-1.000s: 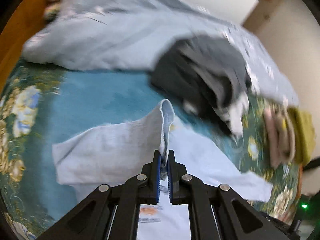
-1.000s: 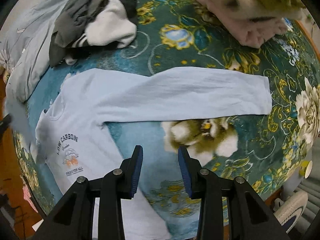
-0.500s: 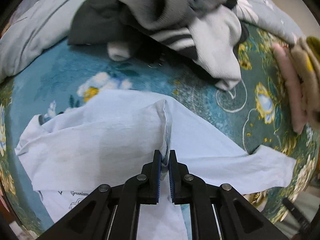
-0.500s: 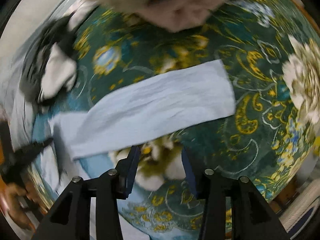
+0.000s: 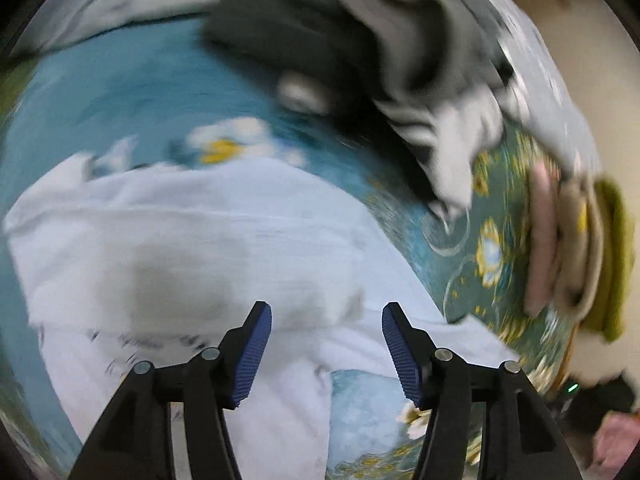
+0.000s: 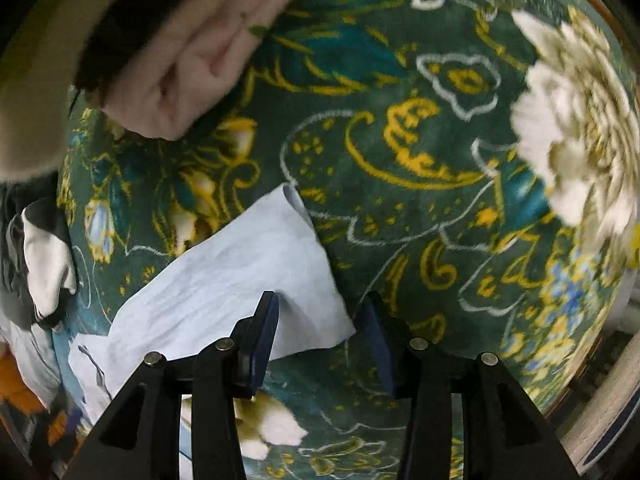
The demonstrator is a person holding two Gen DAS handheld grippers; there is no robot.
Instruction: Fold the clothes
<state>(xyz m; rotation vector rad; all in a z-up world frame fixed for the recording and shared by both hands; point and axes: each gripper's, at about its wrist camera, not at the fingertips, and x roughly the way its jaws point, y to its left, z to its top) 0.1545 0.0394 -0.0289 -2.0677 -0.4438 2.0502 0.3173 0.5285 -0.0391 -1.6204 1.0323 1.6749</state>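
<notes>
A pale blue long-sleeved shirt (image 5: 192, 256) lies on the green floral bedcover (image 5: 472, 264), one sleeve folded across its body. Above it my left gripper (image 5: 326, 354) is open, with nothing between its blue pads. In the right wrist view the shirt's other sleeve (image 6: 240, 280) stretches out over the bedcover (image 6: 400, 128). My right gripper (image 6: 320, 344) is open and straddles the cuff end of that sleeve, the cloth's corner lying between the fingers.
A heap of dark grey and white clothes (image 5: 392, 64) lies beyond the shirt. A folded stack of pink, beige and olive garments (image 5: 576, 248) sits to the right and shows at the top left (image 6: 172, 64) in the right wrist view. The bed edge (image 6: 600, 380) runs lower right.
My left gripper has let go of the sleeve it carried, which now lies over the shirt's body. My right gripper has moved out along the other sleeve to its cuff.
</notes>
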